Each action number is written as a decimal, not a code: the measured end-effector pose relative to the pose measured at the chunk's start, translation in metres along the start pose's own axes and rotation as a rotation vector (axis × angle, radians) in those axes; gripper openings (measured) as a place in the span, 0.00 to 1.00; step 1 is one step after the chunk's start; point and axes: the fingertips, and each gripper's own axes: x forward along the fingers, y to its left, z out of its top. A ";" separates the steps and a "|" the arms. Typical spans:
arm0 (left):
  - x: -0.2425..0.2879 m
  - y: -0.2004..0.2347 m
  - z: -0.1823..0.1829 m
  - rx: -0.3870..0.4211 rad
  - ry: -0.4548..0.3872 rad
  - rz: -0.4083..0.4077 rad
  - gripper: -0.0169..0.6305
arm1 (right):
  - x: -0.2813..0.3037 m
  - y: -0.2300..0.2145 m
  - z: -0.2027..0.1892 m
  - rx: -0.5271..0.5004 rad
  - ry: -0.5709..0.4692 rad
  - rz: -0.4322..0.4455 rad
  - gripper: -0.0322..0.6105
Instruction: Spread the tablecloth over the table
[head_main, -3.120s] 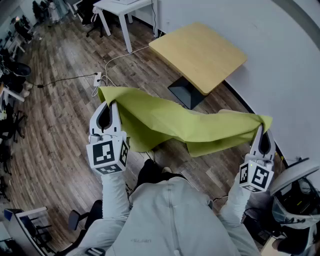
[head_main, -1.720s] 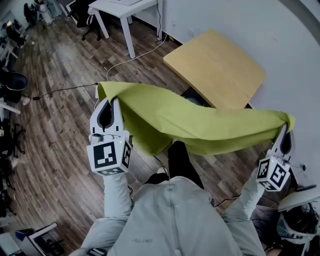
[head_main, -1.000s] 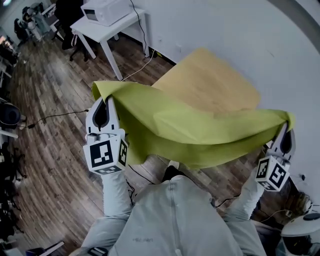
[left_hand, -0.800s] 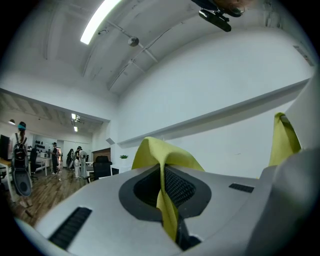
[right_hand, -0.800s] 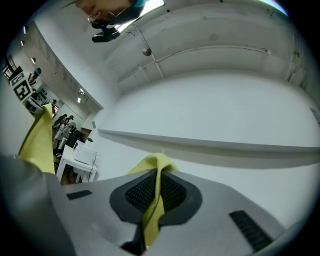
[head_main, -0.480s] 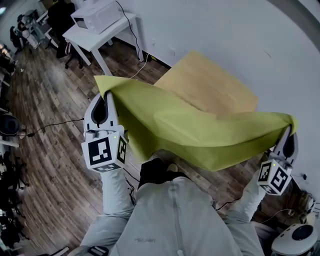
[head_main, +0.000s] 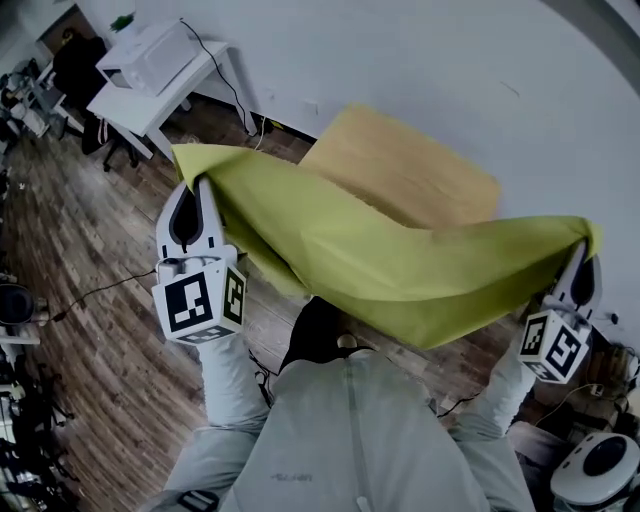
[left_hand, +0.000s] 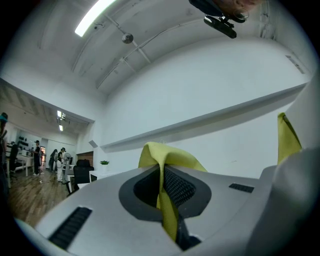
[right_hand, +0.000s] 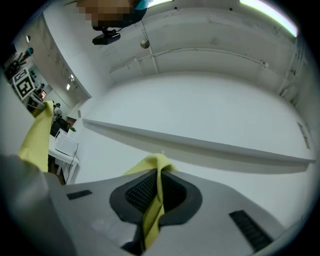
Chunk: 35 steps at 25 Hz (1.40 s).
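A yellow-green tablecloth hangs stretched in the air between my two grippers, sagging in the middle. The left gripper is shut on its left corner, and a fold of cloth sits pinched between the closed jaws in the left gripper view. My right gripper is shut on the right corner, with the cloth clamped between its jaws in the right gripper view. Beyond and below the cloth stands the light wooden table, close to the white wall; its near edge is hidden by the cloth.
A white side table with a white appliance on it stands at the upper left by the wall. Cables run over the wooden floor at the left. A white round device sits at the lower right.
Both grippers have carried the stretched cloth toward the wooden table and the wall. The cloth now covers more of the table's near side.
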 end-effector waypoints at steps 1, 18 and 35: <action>0.014 -0.003 -0.004 -0.002 0.000 -0.021 0.07 | 0.002 0.001 -0.003 -0.006 0.010 -0.014 0.09; 0.281 -0.114 -0.054 0.029 0.064 -0.444 0.07 | 0.049 0.002 -0.046 -0.131 0.239 -0.370 0.09; 0.322 -0.163 -0.081 0.118 0.086 -0.476 0.07 | 0.071 -0.003 -0.083 -0.223 0.333 -0.378 0.09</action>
